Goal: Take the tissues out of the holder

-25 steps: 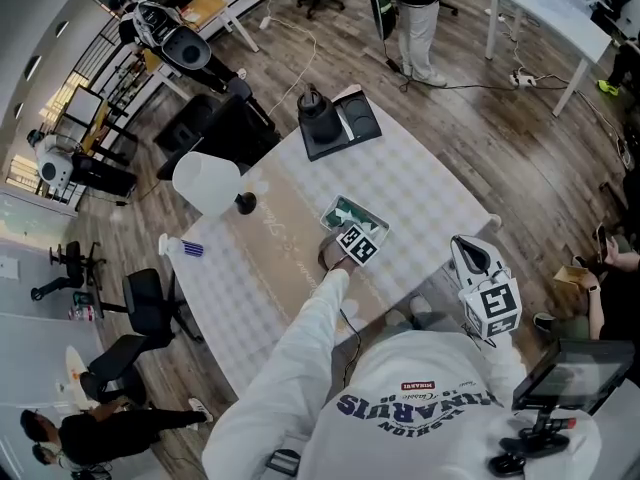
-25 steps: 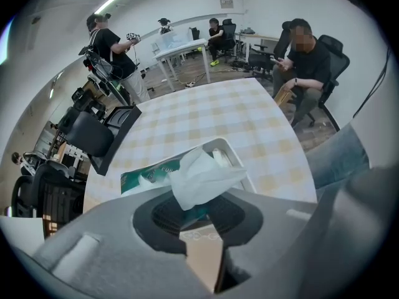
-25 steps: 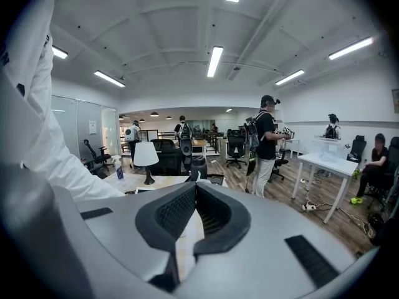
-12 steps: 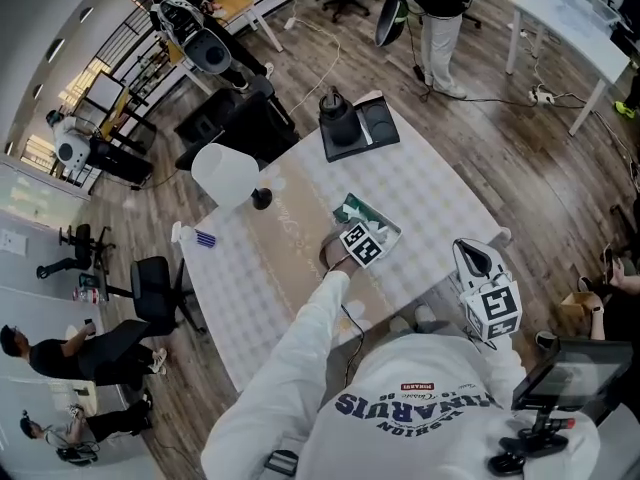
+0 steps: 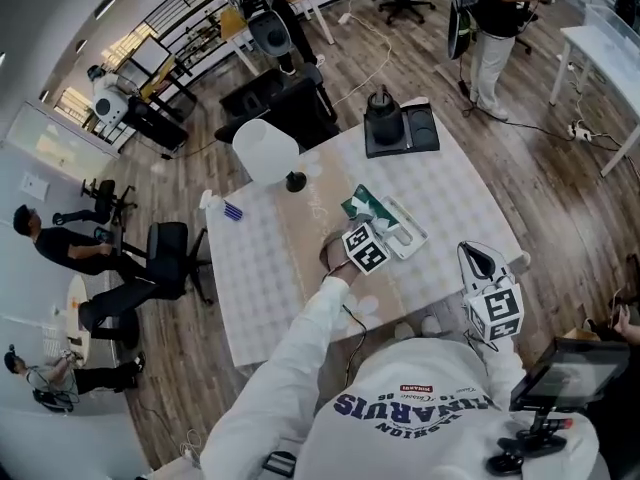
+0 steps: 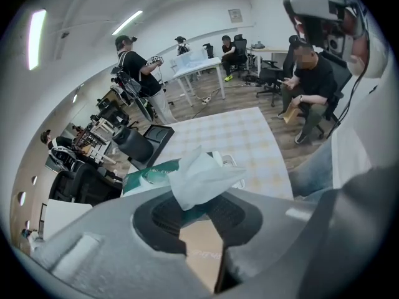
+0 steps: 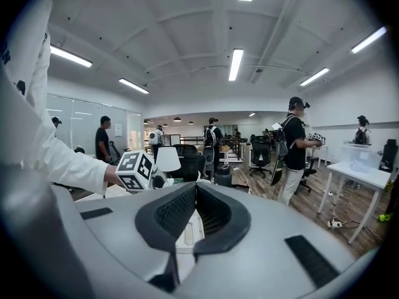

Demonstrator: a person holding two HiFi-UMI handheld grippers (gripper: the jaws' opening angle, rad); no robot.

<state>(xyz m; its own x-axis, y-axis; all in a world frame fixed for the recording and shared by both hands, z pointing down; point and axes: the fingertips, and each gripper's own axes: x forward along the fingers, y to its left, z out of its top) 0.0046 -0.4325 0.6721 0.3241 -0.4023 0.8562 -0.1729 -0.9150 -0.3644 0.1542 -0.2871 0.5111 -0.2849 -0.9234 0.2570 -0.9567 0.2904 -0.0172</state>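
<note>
Tissue (image 6: 202,178) sits pinched in left gripper (image 6: 198,198) above holder (image 6: 146,176).

Around you: wood-plank floor (image 5: 540,168), checked table (image 5: 260,288) ahead, black office chair (image 5: 168,253) beside it, white desk (image 5: 603,46) far off; strip lights (image 7: 235,64) on white ceiling (image 7: 187,30)

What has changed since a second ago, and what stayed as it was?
The left gripper has risen from the green tissue pack. Its jaws pinch a white tissue, drawn up above the pack. The head view has also swung. Unchanged: the right gripper waits near the person's body with nothing between its jaws, and the pack and the white lamp sit where they were on the table.
</note>
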